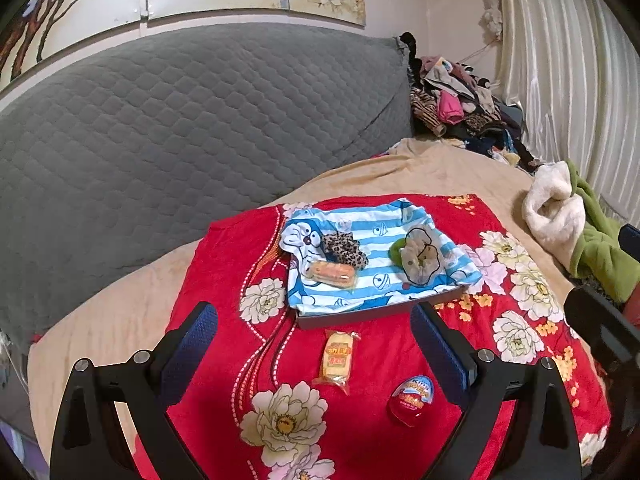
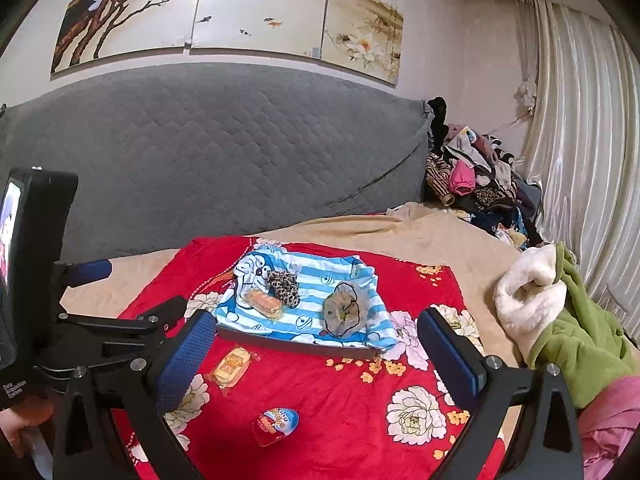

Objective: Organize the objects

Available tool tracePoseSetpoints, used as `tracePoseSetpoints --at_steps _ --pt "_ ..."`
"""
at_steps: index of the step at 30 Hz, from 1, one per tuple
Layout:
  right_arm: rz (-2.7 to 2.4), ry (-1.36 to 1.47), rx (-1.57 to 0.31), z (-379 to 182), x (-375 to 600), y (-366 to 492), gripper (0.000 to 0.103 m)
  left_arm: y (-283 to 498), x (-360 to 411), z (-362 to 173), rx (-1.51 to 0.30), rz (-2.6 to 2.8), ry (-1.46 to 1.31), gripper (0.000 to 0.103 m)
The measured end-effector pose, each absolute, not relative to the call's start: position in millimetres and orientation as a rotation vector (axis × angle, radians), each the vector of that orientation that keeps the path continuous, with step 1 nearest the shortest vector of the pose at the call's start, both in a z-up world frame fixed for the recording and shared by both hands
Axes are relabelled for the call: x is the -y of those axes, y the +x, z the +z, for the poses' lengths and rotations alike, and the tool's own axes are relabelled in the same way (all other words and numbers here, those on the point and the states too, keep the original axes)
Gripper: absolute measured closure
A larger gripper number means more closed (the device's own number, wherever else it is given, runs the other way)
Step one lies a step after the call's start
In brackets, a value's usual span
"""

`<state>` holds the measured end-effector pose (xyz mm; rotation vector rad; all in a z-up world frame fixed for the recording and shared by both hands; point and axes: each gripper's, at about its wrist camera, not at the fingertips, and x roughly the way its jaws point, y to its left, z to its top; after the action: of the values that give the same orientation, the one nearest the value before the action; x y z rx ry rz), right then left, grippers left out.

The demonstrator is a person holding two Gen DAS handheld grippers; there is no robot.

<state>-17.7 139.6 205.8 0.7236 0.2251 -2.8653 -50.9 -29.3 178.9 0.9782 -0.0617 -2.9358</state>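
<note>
A shallow tray (image 1: 360, 314) (image 2: 296, 345) lined with a blue striped cartoon cloth sits on a red floral cloth (image 1: 360, 420) (image 2: 340, 400). In it lie a wrapped orange snack (image 1: 334, 274) (image 2: 265, 302), a leopard scrunchie (image 1: 344, 249) (image 2: 285, 286) and a grey-green scrunchie (image 1: 420, 256) (image 2: 346, 309). In front of the tray lie a yellow wrapped snack (image 1: 338, 360) (image 2: 231, 368) and a red and blue egg-shaped candy (image 1: 412, 398) (image 2: 276, 424). My left gripper (image 1: 316, 320) is open above the yellow snack. My right gripper (image 2: 316, 332) is open and empty near the tray's front edge.
A grey quilted headboard (image 1: 180, 120) stands behind the bed. A pile of clothes (image 1: 460, 108) lies at the back right. A green and white fleece garment (image 2: 560, 320) lies at the right. The left gripper's body (image 2: 36, 280) shows at the left of the right wrist view.
</note>
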Motion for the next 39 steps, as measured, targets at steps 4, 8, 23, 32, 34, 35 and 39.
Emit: tracePoseSetpoints --at_steps 4,8,23,32,34,35,39 --pt "-2.868 0.727 -0.231 199.4 -137.8 -12.5 0.001 -44.6 31.7 174.0 0.053 -2.93 0.979 0.006" --pt "-2.861 0.739 -0.239 193.6 -135.0 -8.4 0.001 -39.7 31.0 164.9 0.07 -2.921 1.001 0.006" --pt "-2.863 0.782 -0.223 174.7 -133.5 8.8 0.001 -23.0 38.5 143.5 0.023 -2.912 1.05 0.006" --pt "-2.866 0.84 -0.213 145.8 -129.3 14.8 0.001 -21.7 42.2 114.8 0.017 -2.906 1.098 0.006" --pt "-2.867 0.856 -0.218 137.4 -127.7 15.0 0.001 -23.2 44.2 106.8 0.011 -2.903 1.109 0.006" --pt "-2.864 0.864 -0.219 132.4 -126.8 14.8 0.001 -24.1 44.7 103.8 0.009 -2.901 1.108 0.006" --pt "-2.864 0.9 -0.211 115.9 -124.7 12.4 0.001 -30.7 48.3 87.4 -0.018 -2.9 1.129 0.006"
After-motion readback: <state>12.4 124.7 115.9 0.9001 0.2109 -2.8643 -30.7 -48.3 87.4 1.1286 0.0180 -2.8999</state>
